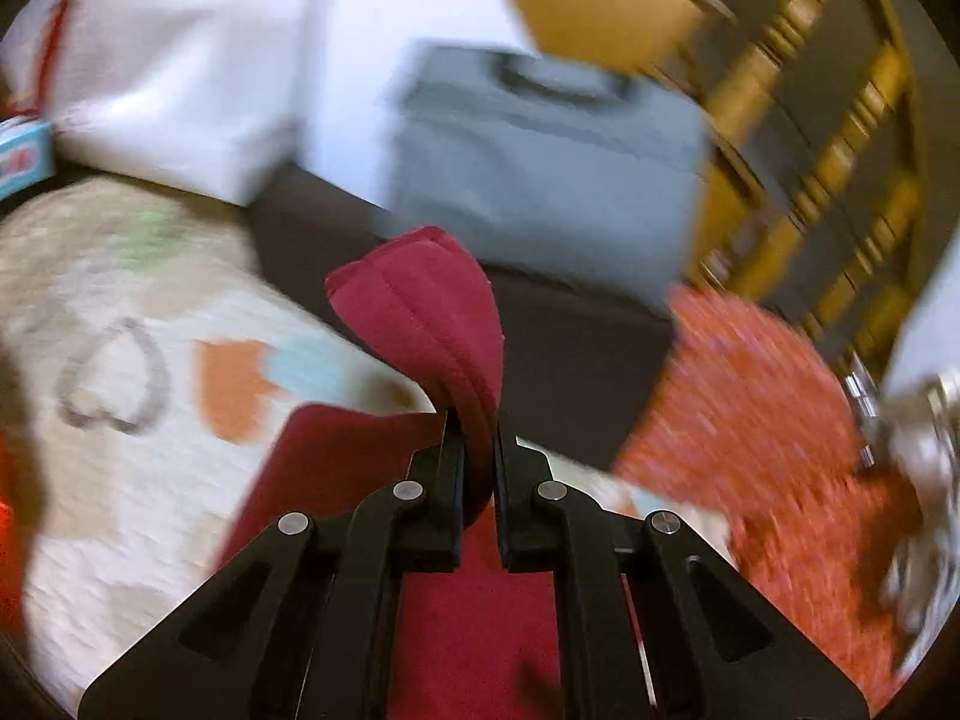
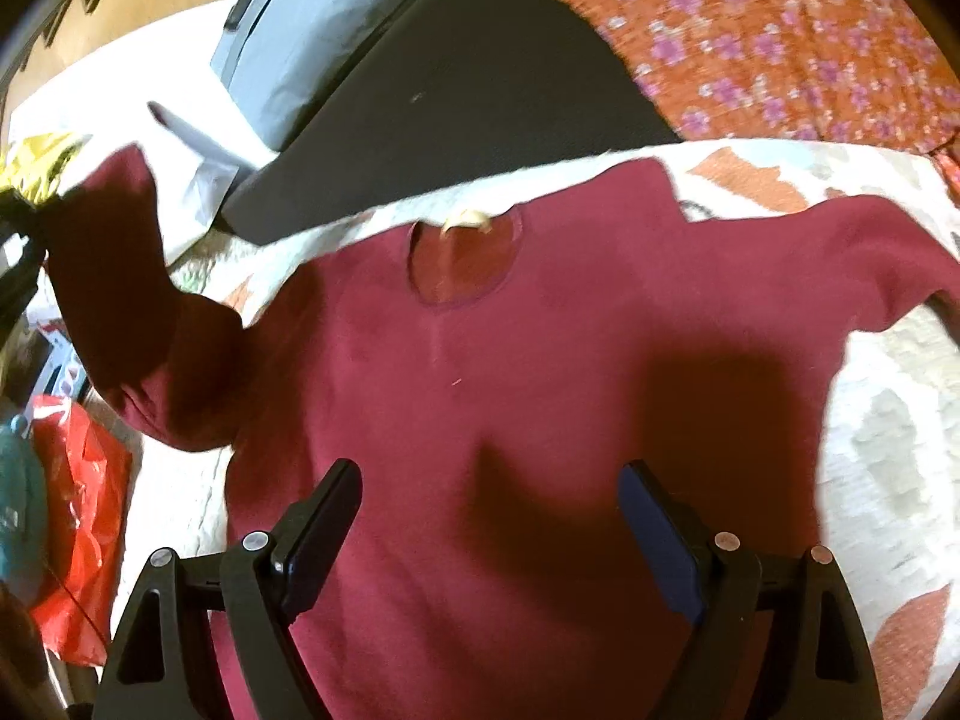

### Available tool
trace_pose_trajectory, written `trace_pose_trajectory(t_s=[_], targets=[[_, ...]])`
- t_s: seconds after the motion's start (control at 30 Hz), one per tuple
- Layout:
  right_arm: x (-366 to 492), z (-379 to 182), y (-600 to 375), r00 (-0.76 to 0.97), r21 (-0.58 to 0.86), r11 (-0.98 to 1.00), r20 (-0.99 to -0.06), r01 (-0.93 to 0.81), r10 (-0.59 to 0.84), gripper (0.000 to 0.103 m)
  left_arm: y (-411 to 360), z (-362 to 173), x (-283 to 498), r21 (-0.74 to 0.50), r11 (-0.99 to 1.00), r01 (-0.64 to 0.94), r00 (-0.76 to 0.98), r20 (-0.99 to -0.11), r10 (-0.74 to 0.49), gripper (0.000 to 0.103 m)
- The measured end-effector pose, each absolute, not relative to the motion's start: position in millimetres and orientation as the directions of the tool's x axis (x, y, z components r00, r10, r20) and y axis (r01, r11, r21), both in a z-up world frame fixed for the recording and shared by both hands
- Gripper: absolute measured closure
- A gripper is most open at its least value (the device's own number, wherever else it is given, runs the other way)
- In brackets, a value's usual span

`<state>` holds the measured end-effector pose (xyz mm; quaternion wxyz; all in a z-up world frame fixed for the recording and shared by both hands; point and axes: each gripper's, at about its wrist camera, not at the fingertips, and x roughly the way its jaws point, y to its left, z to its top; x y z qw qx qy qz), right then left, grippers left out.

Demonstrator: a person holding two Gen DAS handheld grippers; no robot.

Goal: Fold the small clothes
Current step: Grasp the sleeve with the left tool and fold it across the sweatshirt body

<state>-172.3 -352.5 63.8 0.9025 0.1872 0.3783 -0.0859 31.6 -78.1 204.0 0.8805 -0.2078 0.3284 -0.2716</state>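
Note:
A small dark red sweater (image 2: pixel 480 396) lies spread flat on a cream quilt with heart shapes, neck hole toward the far side. My left gripper (image 1: pixel 477 438) is shut on the cuff of the sweater's sleeve (image 1: pixel 426 312), which sticks up past its fingers. In the right wrist view that sleeve (image 2: pixel 138 300) is lifted off the quilt at the left, and the other sleeve (image 2: pixel 870 258) lies flat at the right. My right gripper (image 2: pixel 489 498) hovers open over the sweater's body with nothing between its fingers.
Beyond the cream quilt (image 1: pixel 120 360) lie a dark mat (image 2: pixel 456 90), a grey case (image 1: pixel 540 168) and an orange floral cloth (image 2: pixel 780 42). A wooden chair (image 1: pixel 840 138) stands far right. A red plastic bag (image 2: pixel 78 510) lies left of the quilt.

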Motion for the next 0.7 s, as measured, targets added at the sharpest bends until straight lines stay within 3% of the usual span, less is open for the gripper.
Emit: trace_pose_trajectory(t_s=[0.2, 0.3, 0.37, 0.4, 0.47, 0.57, 0.63, 0.7], targets=[[-187, 74, -399, 0.704, 0.277, 0.880, -0.705, 0.386, -0.087, 0.017, -201, 135, 3, -0.589, 0.641, 0.492, 0.371, -0.525, -0.766, 0.096], [-194, 72, -420, 0.694, 0.309, 0.855, -0.716, 0.416, -0.079, 0.017, -238, 106, -11, -0.596, 0.581, 0.554, 0.229, -0.562, -0.795, 0.096], [-200, 71, -432, 0.695, 0.323, 0.844, -0.714, 0.427, -0.078, 0.017, -244, 111, -23, -0.548, 0.589, 0.594, 0.241, -0.576, -0.781, 0.093], [-201, 71, -437, 0.699, 0.331, 0.840, -0.711, 0.430, -0.078, 0.017, -244, 118, -29, -0.521, 0.589, 0.618, 0.251, -0.579, -0.776, 0.081], [-203, 71, -444, 0.709, 0.353, 0.829, -0.702, 0.434, -0.072, 0.017, -232, 134, -39, -0.485, 0.579, 0.655, 0.251, -0.584, -0.772, 0.044], [-198, 72, -450, 0.709, 0.362, 0.824, -0.702, 0.436, -0.067, 0.017, -196, 148, -54, -0.367, 0.679, 0.636, 0.382, -0.614, -0.691, 0.039], [-192, 73, -453, 0.704, 0.344, 0.831, -0.706, 0.436, -0.077, 0.017, -162, 141, -54, -0.326, 0.771, 0.546, 0.456, -0.657, -0.601, 0.031], [-182, 74, -454, 0.699, 0.317, 0.846, -0.709, 0.428, -0.089, 0.017, -131, 123, -47, -0.322, 0.829, 0.457, 0.477, -0.698, -0.534, 0.031]])
